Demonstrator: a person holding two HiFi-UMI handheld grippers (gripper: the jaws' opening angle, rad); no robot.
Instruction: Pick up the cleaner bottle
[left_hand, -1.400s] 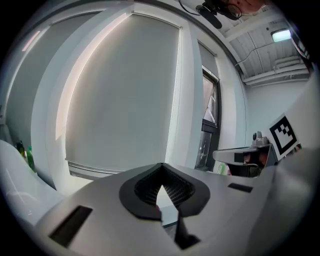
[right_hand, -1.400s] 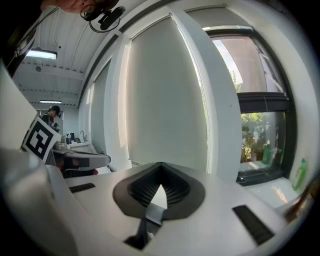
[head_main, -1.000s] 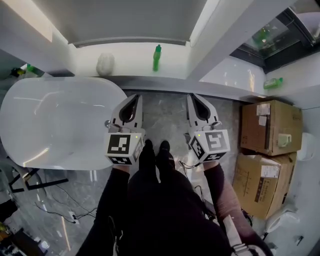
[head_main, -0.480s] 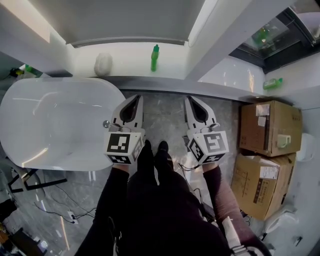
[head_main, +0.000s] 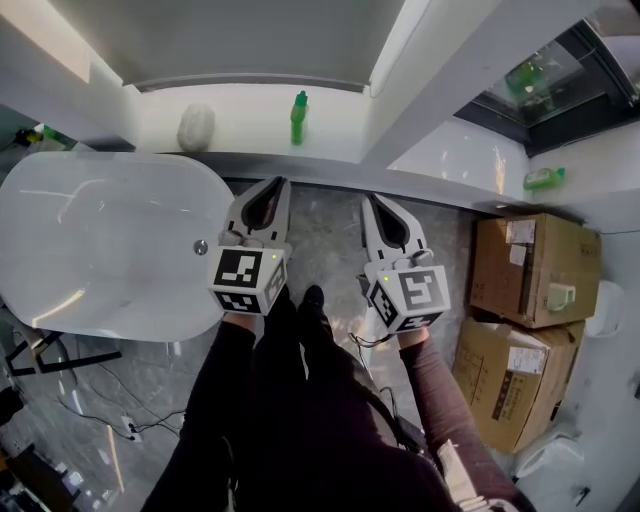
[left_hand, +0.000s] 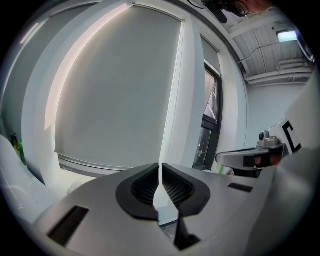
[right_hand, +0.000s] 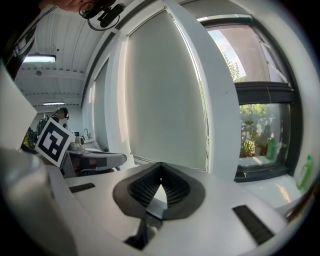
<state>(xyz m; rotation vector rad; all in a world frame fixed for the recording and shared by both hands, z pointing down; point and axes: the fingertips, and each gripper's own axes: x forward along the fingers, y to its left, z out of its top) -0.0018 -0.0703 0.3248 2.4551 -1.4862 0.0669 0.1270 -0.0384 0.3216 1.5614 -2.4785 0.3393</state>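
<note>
- The cleaner bottle (head_main: 299, 117) is a slim, bright green bottle with a narrower green top. It stands upright on the white window ledge (head_main: 250, 130).
- It sits ahead of both pairs of jaws and beyond their tips, roughly in line with the gap between the two grippers. It is a little nearer the left pair and well apart from both.
- A pale, rounded lump (head_main: 196, 127) rests on the same ledge, off to the left of the left jaws' line.
- Any label on the bottle is too small to make out from here.
- The only clear print is the black-and-white square pattern on each marker cube (head_main: 245, 282). These are coded patches, not words.
- The cardboard boxes (head_main: 530, 265), out to the right of the right jaws, carry pale stickers whose print cannot be read.
- The left gripper (left_hand: 160, 166) has its jaws closed. The ribbed black pads meet at the tips with nothing between them, and they touch nothing.
- The right gripper (right_hand: 160, 178) is the same: its jaws are drawn together at the tips, empty, and clear of everything.
- A white bathtub (head_main: 100, 250) lies just to the left of the left jaws.
</note>
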